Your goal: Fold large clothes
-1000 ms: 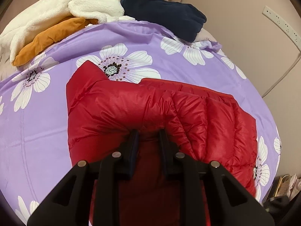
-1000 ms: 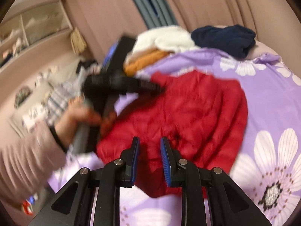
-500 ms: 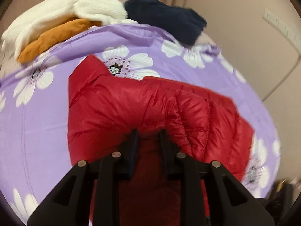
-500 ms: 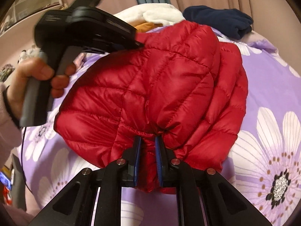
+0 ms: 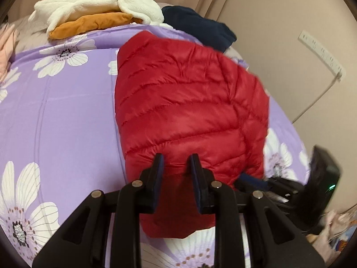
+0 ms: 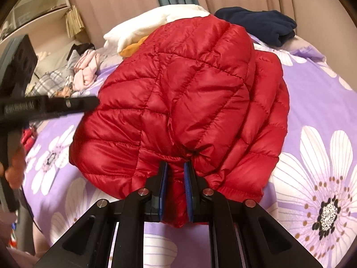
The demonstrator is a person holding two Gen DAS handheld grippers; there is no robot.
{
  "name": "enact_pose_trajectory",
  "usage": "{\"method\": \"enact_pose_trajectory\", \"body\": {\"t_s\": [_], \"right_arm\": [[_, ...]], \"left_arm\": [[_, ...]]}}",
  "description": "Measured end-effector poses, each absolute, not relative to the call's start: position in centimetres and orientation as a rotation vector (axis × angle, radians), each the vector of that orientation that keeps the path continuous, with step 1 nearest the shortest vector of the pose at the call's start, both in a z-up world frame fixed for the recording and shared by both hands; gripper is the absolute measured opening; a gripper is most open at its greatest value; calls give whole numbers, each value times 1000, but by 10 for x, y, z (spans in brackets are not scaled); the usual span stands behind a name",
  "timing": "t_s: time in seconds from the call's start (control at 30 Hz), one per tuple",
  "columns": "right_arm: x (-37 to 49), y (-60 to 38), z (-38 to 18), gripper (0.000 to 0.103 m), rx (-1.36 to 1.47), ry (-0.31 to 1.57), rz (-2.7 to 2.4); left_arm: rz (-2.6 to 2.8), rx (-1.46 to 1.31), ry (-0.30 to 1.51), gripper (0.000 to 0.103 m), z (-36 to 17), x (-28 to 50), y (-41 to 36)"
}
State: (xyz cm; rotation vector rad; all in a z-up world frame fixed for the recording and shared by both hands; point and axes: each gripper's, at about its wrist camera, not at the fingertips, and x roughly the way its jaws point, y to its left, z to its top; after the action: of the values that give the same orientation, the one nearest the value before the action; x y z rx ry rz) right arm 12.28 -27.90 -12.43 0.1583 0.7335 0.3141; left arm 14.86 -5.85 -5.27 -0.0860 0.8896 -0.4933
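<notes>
— Folding is under way: the red quilted jacket (image 6: 185, 102) is bunched on the purple flowered bedspread (image 6: 316, 102), and its near hem is pinched tight in the right claw (image 6: 175, 178).

— And the left claw (image 5: 176, 167)?

— Its jaws are seen only slightly parted, red fabric lying between the pads; whether that fabric is actually gripped cannot be told.

— Which step is judged to be in hand?

— A fold across the body, half made. Next, the held edge would need to be carried over and laid flat, then smoothed, well short of the white fleece (image 5: 98, 4) and navy garment (image 6: 258, 22).
</notes>
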Motion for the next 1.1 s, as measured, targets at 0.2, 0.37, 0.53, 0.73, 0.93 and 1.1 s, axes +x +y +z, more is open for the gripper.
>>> {"method": "enact_pose_trajectory", "body": {"t_s": [0.2,0.37,0.53,0.73,0.93,1.1], "right_arm": [[113,-298,-102,14,226,714,328],[107,-323,-75,14,347,619,383],[129,-329,-59,14,379,560,346],[172,-327,-52,14,403,553,281],[202,-329,-74,14,406,670,215],[212,-329,-87,14,395,732,195]], "left_arm": [[-475,-55,896,28,-58,150,-64],[-478,-28,888,31,-60,145,-66],[-473,-6,882,31,-61,144,-68],[-468,12,878,32,-62,141,-71],[-481,22,875,32,-63,140,-74],[-498,24,880,34,-65,141,-78]]}}
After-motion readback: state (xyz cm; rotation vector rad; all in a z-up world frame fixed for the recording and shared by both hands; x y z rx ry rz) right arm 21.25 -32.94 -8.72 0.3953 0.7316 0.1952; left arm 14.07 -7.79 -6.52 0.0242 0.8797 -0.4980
